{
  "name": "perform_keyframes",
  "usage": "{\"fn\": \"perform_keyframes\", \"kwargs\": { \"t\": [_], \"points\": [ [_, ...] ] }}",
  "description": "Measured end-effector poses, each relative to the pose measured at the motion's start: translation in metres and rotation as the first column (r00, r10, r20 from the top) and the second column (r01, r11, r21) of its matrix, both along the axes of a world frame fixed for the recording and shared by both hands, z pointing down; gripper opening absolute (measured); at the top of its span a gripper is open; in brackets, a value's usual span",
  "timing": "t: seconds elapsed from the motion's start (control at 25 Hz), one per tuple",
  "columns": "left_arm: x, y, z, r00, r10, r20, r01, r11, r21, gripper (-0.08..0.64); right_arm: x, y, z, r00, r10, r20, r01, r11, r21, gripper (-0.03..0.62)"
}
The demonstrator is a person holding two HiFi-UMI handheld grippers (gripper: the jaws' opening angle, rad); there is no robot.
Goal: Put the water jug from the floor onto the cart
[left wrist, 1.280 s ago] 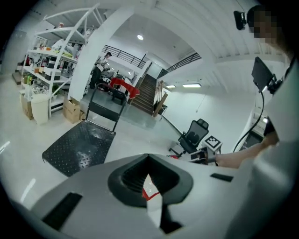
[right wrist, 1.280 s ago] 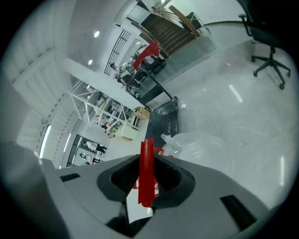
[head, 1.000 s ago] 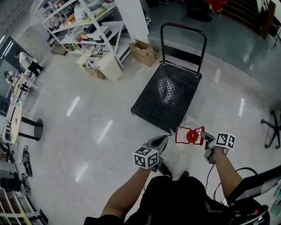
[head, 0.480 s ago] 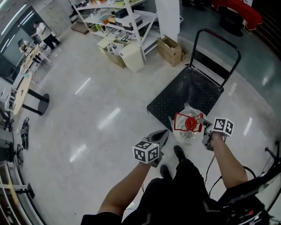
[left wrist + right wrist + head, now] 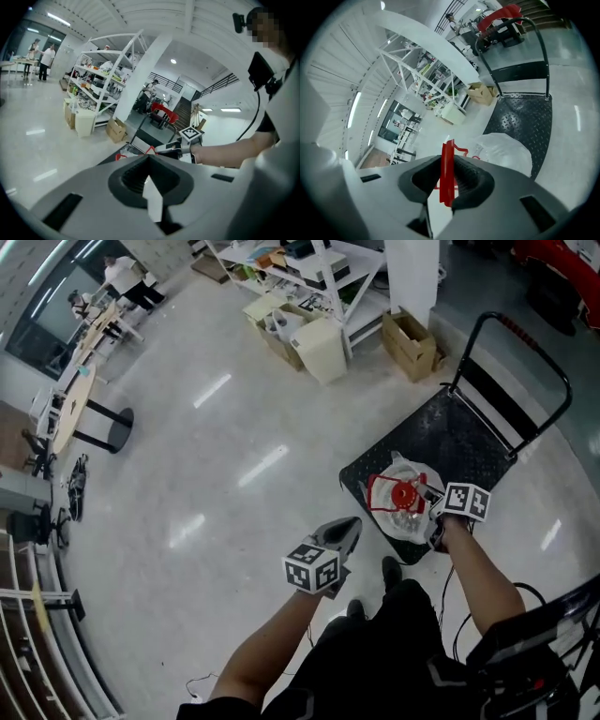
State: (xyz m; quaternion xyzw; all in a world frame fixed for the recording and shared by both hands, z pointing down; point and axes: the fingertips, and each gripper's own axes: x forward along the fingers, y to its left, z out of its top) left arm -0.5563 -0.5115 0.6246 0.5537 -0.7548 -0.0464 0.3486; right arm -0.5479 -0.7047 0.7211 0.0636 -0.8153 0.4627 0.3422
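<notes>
1. My right gripper [image 5: 448, 185] is clamped on the red carry handle [image 5: 447, 161] of the clear water jug [image 5: 403, 518], which hangs just ahead of its jaws over the near corner of the cart [image 5: 469, 442].
2. My left gripper [image 5: 149, 185], off to the side, is closed on nothing.
3. I judge the jug heavy and prone to swing. The middle of the thin, stiff handle looks like the best hold.

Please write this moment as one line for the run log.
water jug: over near edge of cart, resting or not unclear | right hand-held gripper: shut on red handle | left hand-held gripper: shut, empty
</notes>
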Motion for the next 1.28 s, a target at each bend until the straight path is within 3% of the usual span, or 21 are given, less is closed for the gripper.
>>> {"fn": "perform_keyframes", "kwargs": {
  "t": [0.28, 0.6, 0.76, 1.0, 1.16, 1.28],
  "points": [
    [-0.039, -0.015, 0.011, 0.997, -0.077, 0.008, 0.077, 0.996, -0.051, 0.0, -0.071, -0.008, 0.035, 0.995, -0.095, -0.017, 0.095, 0.995, -0.004, 0.081],
    [-0.055, -0.028, 0.029, 0.991, -0.13, -0.029, 0.128, 0.989, -0.073, 0.0, -0.12, -0.037, 0.052, 0.996, -0.089, 0.016, 0.089, 0.996, -0.031, 0.081],
    [-0.061, -0.028, 0.038, 0.989, -0.144, -0.045, 0.14, 0.986, -0.089, 0.0, -0.11, -0.056, 0.06, 0.998, -0.071, 0.001, 0.07, 0.996, -0.048, 0.081],
    [-0.038, -0.006, 0.011, 0.992, -0.119, -0.042, 0.115, 0.991, -0.075, 0.0, -0.045, -0.076, 0.049, 0.999, 0.027, -0.018, -0.027, 1.0, -0.014, 0.083],
    [-0.068, -0.055, 0.03, 0.994, -0.104, -0.039, 0.101, 0.992, -0.072, 0.0, -0.063, -0.129, 0.084, 0.998, 0.054, -0.03, -0.054, 0.998, -0.009, 0.083],
    [-0.066, -0.066, 0.023, 0.996, -0.082, -0.037, 0.079, 0.995, -0.066, 0.0, -0.056, -0.146, 0.088, 0.996, 0.068, -0.055, -0.065, 0.996, 0.061, 0.083]
  ]
}}
